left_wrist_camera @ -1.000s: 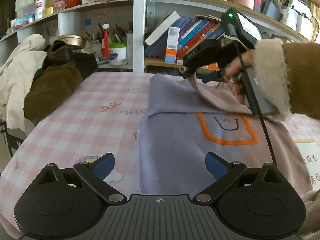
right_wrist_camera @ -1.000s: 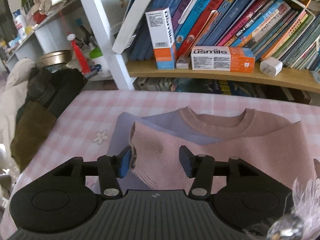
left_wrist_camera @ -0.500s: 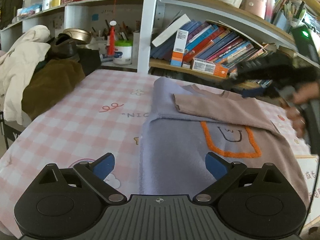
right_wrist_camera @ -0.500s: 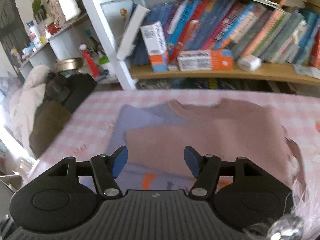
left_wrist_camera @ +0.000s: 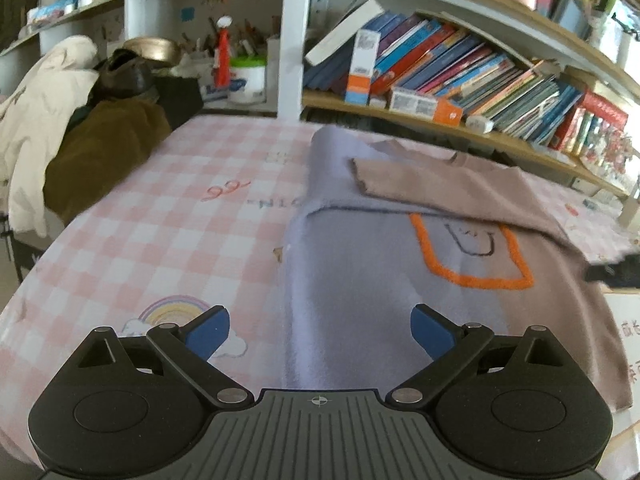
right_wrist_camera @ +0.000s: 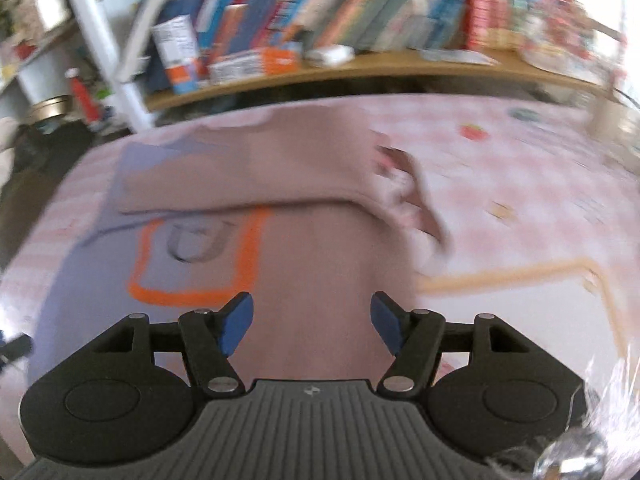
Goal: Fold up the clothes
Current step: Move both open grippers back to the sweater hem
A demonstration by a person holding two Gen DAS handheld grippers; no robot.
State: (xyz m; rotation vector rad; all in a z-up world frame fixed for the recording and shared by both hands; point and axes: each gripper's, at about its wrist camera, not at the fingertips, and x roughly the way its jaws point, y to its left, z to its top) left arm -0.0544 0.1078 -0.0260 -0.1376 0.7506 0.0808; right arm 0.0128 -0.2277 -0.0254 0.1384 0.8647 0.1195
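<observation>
Bookshelves (left_wrist_camera: 460, 76) line the far side of a pink checked tablecloth (left_wrist_camera: 180, 216), with a heap of coats (left_wrist_camera: 60, 120) off to your left. Your left gripper (left_wrist_camera: 318, 334) hangs low over the near hem with its blue pads (left_wrist_camera: 206, 330) spread wide and nothing between them; your right gripper (right_wrist_camera: 312, 322) is likewise spread and empty, above the lower right part of the sweater (left_wrist_camera: 372, 280). The sweater lies flat in the middle of the cloth, lilac and dusty pink, an orange outline (left_wrist_camera: 472, 256) on its chest, and one sleeve (left_wrist_camera: 440, 184) laid across below the collar. The right view is smeared, so the lumpy fabric (right_wrist_camera: 408, 196) at the sweater's right edge may be a bunched shoulder, though I cannot be sure. The likely next step is bringing the hem up toward the collar. Set each gripper at a hem corner, pinch both layers rather than only the top one, and lift both sides evenly so the crease runs straight across. Smooth that right edge first if it is bunched, or the fold will trap the lump.
</observation>
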